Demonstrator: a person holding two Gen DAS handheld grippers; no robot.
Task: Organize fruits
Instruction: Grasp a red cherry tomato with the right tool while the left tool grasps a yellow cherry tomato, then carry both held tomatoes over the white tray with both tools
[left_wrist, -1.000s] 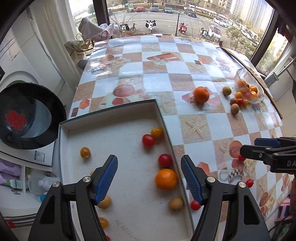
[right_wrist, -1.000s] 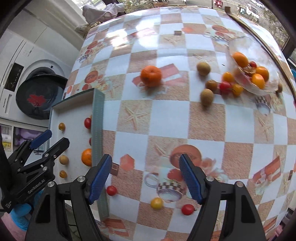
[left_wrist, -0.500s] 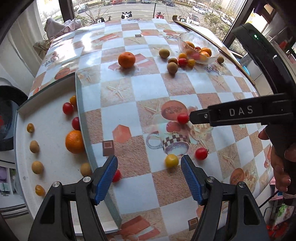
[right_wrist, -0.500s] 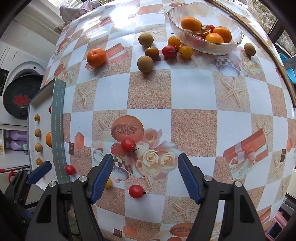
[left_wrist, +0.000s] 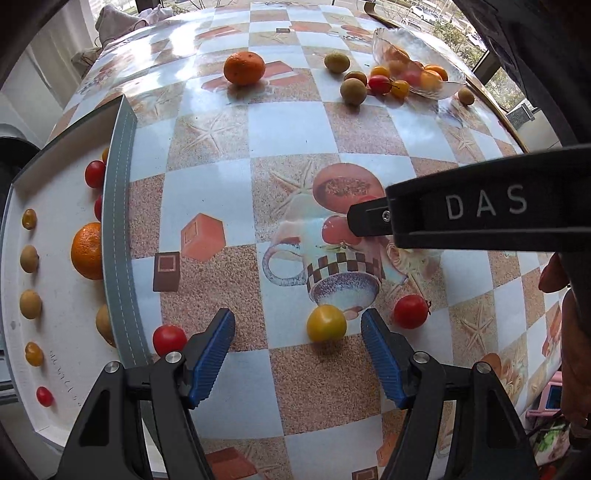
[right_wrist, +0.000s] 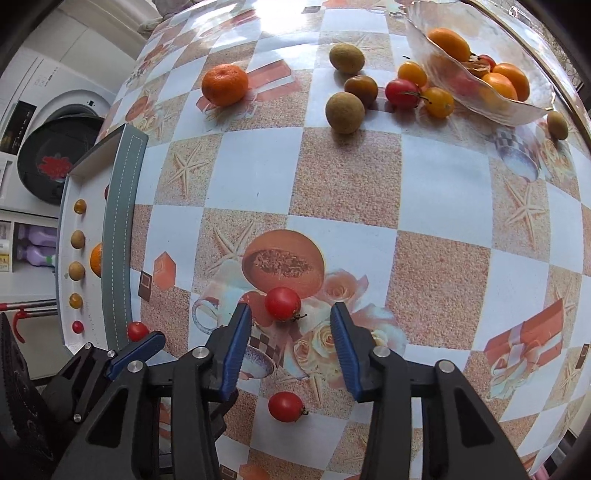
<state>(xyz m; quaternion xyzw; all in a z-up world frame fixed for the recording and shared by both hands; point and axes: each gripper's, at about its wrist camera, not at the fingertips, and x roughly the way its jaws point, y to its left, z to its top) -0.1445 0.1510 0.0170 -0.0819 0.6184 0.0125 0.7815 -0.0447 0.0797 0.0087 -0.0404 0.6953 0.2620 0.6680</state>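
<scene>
The right gripper (right_wrist: 290, 345) points steeply down at the counter (right_wrist: 343, 192) with its jaws closing; a red cherry tomato (right_wrist: 282, 303) sits just ahead of its blue pads, slightly toward the left one, and neither pad presses on it yet. The left gripper (left_wrist: 297, 349) hangs with its jaws partly open and holding nothing; a yellow cherry tomato (left_wrist: 326, 322) lies just ahead of its tips, nearer the right finger.

To do this pick well, I judge the right gripper should drop a little further so the pads bracket the tomato's widest part, shift slightly so the fruit is centred, then close gently: the skin is smooth and round, so a hard or off-centre squeeze could squirt it away or split it. The left gripper wants the same centring over the yellow one.

The white tray (left_wrist: 55, 369) lies far left of both grippers. In it, the left view shows 1 mandarin (left_wrist: 86, 250), 3 red tomatoes and 5 small tan or yellow fruits, with a 6th fruit half hidden by the rim.

Loose on the counter: 4 red tomatoes near the grippers, 1 yellow, and far ahead 1 mandarin (right_wrist: 224, 85), 3 brownish-green fruits plus a 4th beside the glass bowl (right_wrist: 476, 99), 1 red and 2 yellow tomatoes. The bowl's contents are too jumbled to count.
</scene>
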